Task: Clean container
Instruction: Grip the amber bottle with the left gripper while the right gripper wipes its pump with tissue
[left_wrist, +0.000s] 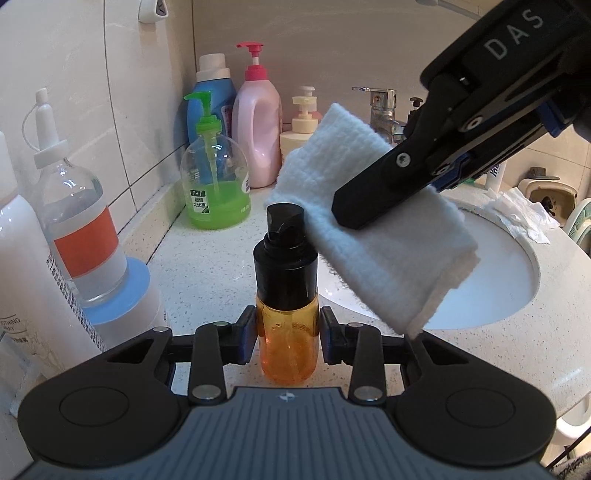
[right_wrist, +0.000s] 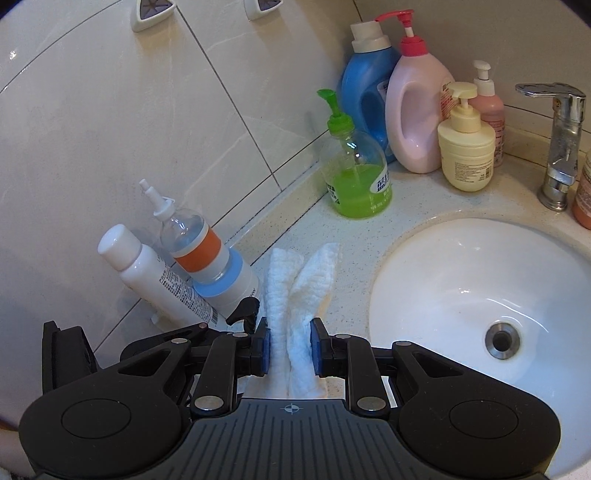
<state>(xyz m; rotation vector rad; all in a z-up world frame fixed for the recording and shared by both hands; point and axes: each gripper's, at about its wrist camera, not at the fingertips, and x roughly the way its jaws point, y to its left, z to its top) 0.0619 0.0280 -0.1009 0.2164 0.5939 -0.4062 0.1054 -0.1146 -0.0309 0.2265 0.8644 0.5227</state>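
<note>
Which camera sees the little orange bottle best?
The left wrist view: the orange bottle stands upright, centred between the left gripper's fingers. The right wrist view shows only a bit of its black top.

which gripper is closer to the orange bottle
Left. The left gripper has its pads at the orange bottle; the right gripper, clamping a white cloth, hovers beside its black cap.
</note>
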